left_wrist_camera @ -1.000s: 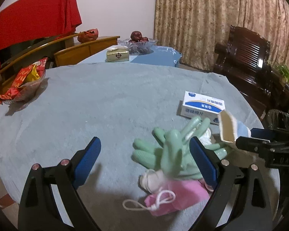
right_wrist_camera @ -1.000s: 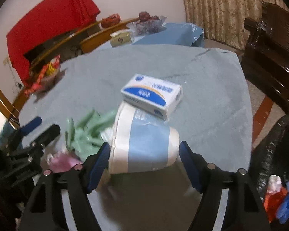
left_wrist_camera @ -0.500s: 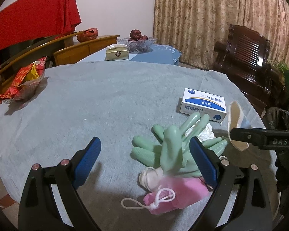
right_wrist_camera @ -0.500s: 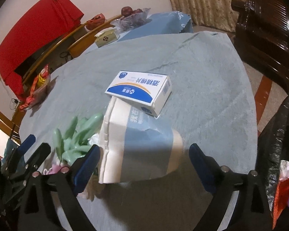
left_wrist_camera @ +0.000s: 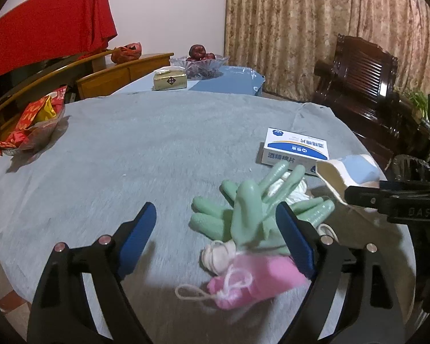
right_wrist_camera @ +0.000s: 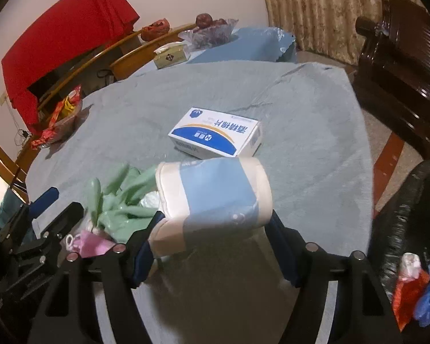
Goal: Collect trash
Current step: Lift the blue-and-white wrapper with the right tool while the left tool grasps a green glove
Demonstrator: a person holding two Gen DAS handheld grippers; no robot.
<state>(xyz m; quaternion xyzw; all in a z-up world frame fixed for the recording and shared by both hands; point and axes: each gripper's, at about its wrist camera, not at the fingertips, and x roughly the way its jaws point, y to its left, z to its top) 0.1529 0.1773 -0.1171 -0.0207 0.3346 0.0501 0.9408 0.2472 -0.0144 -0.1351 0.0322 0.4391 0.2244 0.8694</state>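
Two grippers work over a round worktop (left_wrist_camera: 146, 143) covered in grey-blue cloth. At its far left edge sits a clear bowl of red and yellow snack packets (left_wrist_camera: 34, 123). Nearer the middle, the left gripper (left_wrist_camera: 218, 238) hangs low over the cloth with its blue-padded fingers spread wide and nothing between them; its right finger stands in front of the pile of trash. That pile holds pale green rubber gloves (left_wrist_camera: 249, 209), fingers splayed upward, with a bit of crumpled white material (left_wrist_camera: 296, 189) tucked behind them and a pink pouch with a white cord (left_wrist_camera: 252, 283) lying at their near side, touching them. Just beyond the gloves a white and blue box (right_wrist_camera: 218, 134) printed with Chinese characters lies flat on the cloth. Right of the gloves, the right gripper (right_wrist_camera: 218, 246) is closed on a cream and light blue paper cup (right_wrist_camera: 212, 197), which lies on its side between the fingers, lifted off the cloth and just in front of the box. At the far right, past the worktop's edge, a black trash bag (right_wrist_camera: 410, 206) stands open with red, white and blue scraps (right_wrist_camera: 415, 283) inside.
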